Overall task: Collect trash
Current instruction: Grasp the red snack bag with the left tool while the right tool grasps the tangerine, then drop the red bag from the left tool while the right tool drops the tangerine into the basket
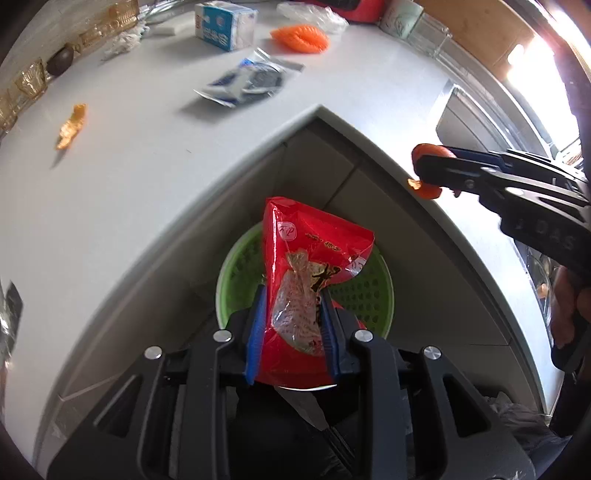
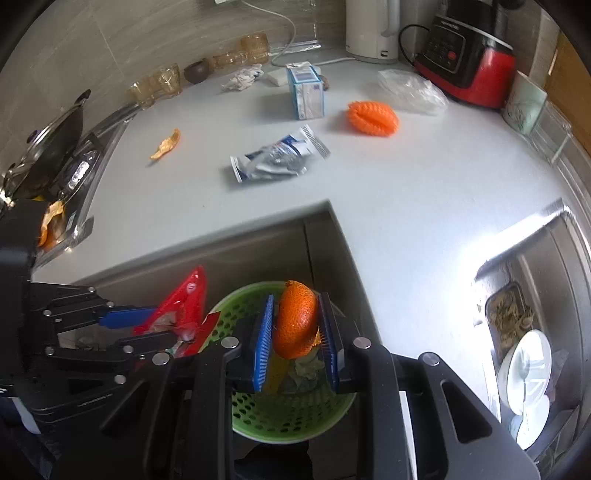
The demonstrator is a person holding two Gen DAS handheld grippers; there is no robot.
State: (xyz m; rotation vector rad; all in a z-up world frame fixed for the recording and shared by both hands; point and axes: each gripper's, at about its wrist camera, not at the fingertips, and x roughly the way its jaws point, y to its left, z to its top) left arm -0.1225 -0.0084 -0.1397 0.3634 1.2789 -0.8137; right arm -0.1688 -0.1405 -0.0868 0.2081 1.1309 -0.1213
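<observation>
My left gripper [image 1: 291,332] is shut on a red snack wrapper [image 1: 310,258] and holds it above a green perforated bin [image 1: 369,291] below the counter corner. My right gripper [image 2: 295,339] is shut on an orange peel [image 2: 297,321] above the same green bin [image 2: 295,417]. The left gripper with the red wrapper [image 2: 181,310] shows at the left of the right wrist view. The right gripper [image 1: 424,173] shows at the right of the left wrist view. On the counter lie a blue-white foil wrapper [image 2: 277,158], an orange peel strip [image 2: 166,144] and crumpled tissue [image 2: 242,77].
A milk carton [image 2: 306,92], an orange spiky scrubber [image 2: 373,118], a clear plastic bag [image 2: 413,92], a red blender [image 2: 465,51], a kettle [image 2: 369,29] and several glasses [image 2: 159,85] stand on the white counter [image 2: 406,206]. A stove with a pot lid [image 2: 48,147] is at the left.
</observation>
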